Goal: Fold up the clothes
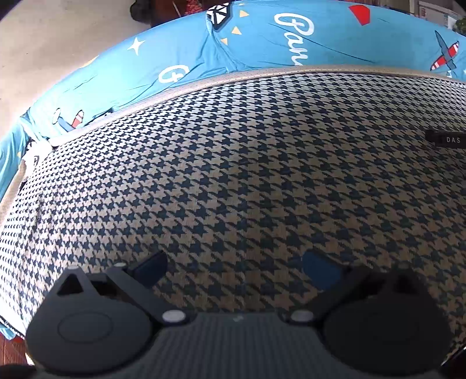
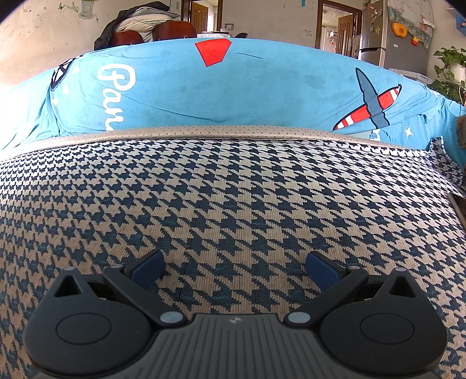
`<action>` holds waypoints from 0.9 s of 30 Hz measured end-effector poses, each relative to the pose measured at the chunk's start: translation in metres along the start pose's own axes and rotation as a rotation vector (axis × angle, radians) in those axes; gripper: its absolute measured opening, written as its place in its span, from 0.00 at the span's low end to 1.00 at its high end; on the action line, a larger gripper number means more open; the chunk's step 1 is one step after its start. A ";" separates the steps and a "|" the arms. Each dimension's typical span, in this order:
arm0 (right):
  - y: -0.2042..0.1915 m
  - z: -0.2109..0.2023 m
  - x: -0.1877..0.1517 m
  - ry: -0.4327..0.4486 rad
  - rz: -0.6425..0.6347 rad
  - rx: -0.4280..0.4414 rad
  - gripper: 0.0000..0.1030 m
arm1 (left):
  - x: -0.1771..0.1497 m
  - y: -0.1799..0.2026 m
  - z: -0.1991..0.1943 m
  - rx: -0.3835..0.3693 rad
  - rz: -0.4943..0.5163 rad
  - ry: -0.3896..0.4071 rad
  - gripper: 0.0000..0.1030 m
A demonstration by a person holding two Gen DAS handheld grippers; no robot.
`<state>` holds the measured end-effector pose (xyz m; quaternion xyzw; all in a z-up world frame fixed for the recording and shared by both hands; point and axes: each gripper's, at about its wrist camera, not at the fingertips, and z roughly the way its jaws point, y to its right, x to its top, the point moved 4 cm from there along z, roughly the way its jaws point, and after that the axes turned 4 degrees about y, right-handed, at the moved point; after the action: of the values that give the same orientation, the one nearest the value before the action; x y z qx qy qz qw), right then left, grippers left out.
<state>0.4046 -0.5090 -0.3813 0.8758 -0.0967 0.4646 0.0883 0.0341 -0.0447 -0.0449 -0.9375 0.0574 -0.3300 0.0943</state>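
Observation:
A houndstooth fabric [image 1: 247, 180] in dark blue and beige, with a beige dotted border [image 1: 262, 74] and a small black label [image 1: 448, 140], lies flat and fills both wrist views. In the right wrist view the same houndstooth fabric [image 2: 233, 189] spreads out to its border [image 2: 221, 131]. My left gripper [image 1: 236, 271] hovers close over it, open, nothing between the fingers. My right gripper [image 2: 234, 269] is likewise open just above the cloth, holding nothing.
Behind the houndstooth cloth a bright blue sheet [image 2: 233, 87] with airplane and letter prints covers a raised back. Beyond it are chairs with a coat [image 2: 145, 26], doorways, a fridge [image 2: 378, 35] and a potted plant [image 2: 450, 70]. Floor [image 1: 43, 43] shows at left.

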 end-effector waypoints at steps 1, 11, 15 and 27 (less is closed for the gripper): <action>0.000 0.000 0.000 0.000 0.000 0.000 1.00 | 0.001 0.002 0.002 -0.008 0.009 0.001 1.00; 0.000 0.000 0.000 0.000 0.000 0.000 1.00 | 0.020 0.017 0.027 -0.045 0.028 0.034 1.00; 0.000 0.000 0.000 0.000 0.000 0.000 1.00 | 0.028 0.013 0.037 -0.072 -0.035 0.015 1.00; -0.003 -0.001 0.000 -0.001 -0.001 -0.001 1.00 | 0.001 0.017 0.024 -0.090 -0.109 0.011 1.00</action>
<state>0.4044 -0.5060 -0.3812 0.8759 -0.0965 0.4643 0.0889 0.0493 -0.0577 -0.0663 -0.9407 0.0215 -0.3370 0.0338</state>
